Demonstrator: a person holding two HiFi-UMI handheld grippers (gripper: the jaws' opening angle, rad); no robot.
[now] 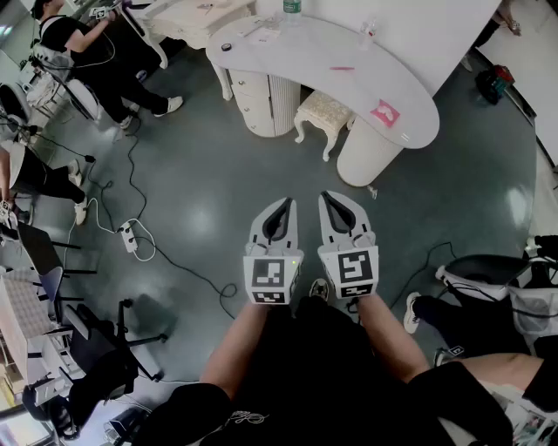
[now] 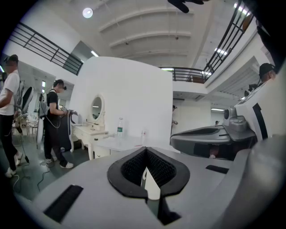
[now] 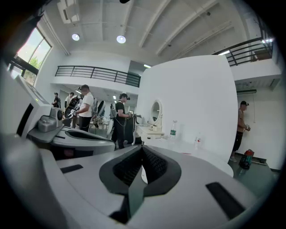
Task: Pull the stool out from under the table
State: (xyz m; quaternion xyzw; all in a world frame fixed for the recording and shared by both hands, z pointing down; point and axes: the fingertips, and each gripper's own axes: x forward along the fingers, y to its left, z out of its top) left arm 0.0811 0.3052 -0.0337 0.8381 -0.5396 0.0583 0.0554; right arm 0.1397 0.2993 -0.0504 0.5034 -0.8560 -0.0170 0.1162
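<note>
The stool (image 1: 324, 111), cream with a padded top and carved legs, stands half under the white curved table (image 1: 410, 109), between its two pedestals. Both grippers hang side by side in front of me, over bare floor well short of the stool. My left gripper (image 1: 285, 203) is shut with nothing in it. My right gripper (image 1: 328, 197) is also shut and empty. In the left gripper view the left gripper (image 2: 145, 149) points at the table (image 2: 117, 144). In the right gripper view the right gripper (image 3: 143, 148) faces the same table (image 3: 201, 156). The jaws hide the stool in both gripper views.
A bottle (image 1: 292, 7) and a pink item (image 1: 384, 113) lie on the table. A power strip (image 1: 130, 236) and cables trail over the grey floor at left. People stand at the upper left (image 1: 96, 52); someone sits at the right (image 1: 471, 305). Black chairs (image 1: 96, 340) are at lower left.
</note>
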